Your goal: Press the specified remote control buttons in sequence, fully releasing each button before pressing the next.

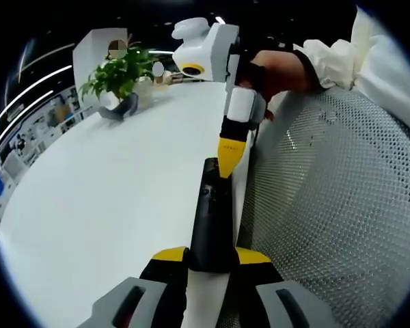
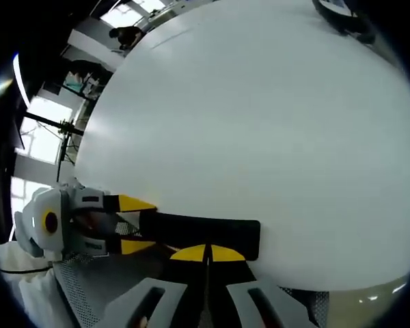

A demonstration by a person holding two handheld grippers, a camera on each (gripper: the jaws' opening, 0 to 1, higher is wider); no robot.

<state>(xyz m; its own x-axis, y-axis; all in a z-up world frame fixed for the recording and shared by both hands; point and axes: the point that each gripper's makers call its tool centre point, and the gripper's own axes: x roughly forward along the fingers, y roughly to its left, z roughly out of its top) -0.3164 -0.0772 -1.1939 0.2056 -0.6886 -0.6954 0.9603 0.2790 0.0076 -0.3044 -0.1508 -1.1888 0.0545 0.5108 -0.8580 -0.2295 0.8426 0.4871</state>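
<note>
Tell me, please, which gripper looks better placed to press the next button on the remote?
Probably the right gripper: its shut yellow tips sit on the black remote's upper face, while the left gripper is shut on the remote's near end, holding it over the white table.

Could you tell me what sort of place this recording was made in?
Probably an office or meeting room: a large white table with a potted plant, a mesh chair beside it, and shelving in the background.

Open table [image 1: 102, 198] (potted plant [image 1: 119, 78] far off)
</note>
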